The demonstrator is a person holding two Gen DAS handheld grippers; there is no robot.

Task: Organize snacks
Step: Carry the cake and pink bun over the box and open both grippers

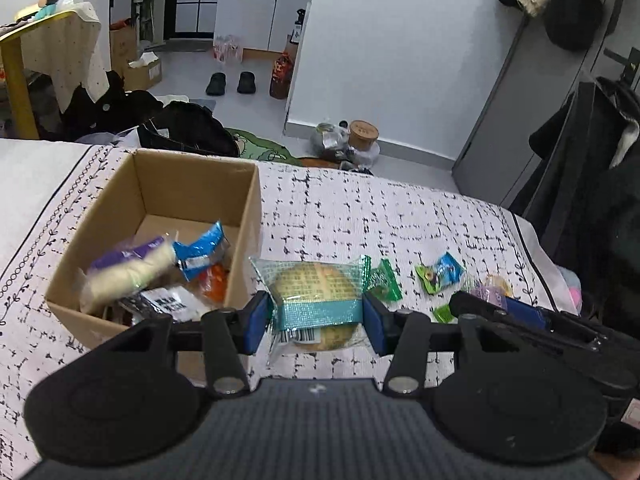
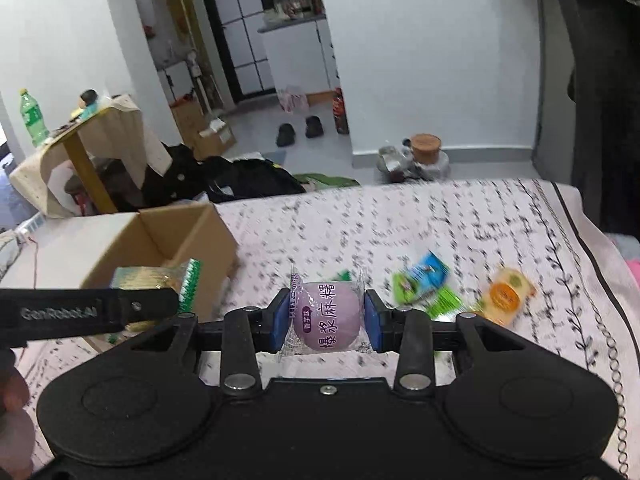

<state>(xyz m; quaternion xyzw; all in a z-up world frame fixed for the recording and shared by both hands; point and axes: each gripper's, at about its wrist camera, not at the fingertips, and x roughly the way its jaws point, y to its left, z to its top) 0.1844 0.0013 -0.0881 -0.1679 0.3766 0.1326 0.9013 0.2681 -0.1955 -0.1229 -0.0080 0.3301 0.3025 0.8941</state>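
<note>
The left gripper [image 1: 316, 320] clamps a teal-banded wrapped pastry [image 1: 314, 292] just right of the cardboard box [image 1: 192, 184], while the right gripper [image 2: 326, 314] pinches a purple mochi packet [image 2: 326, 312] above the bedspread [image 2: 400, 224].

Matt cardboard box [image 1: 160, 216] — glossy plastic pastry wrapper [image 1: 316, 304].

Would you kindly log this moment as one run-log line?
left claw: shut on round pastry | right claw: shut on purple mochi | cardboard box: partly filled
</note>
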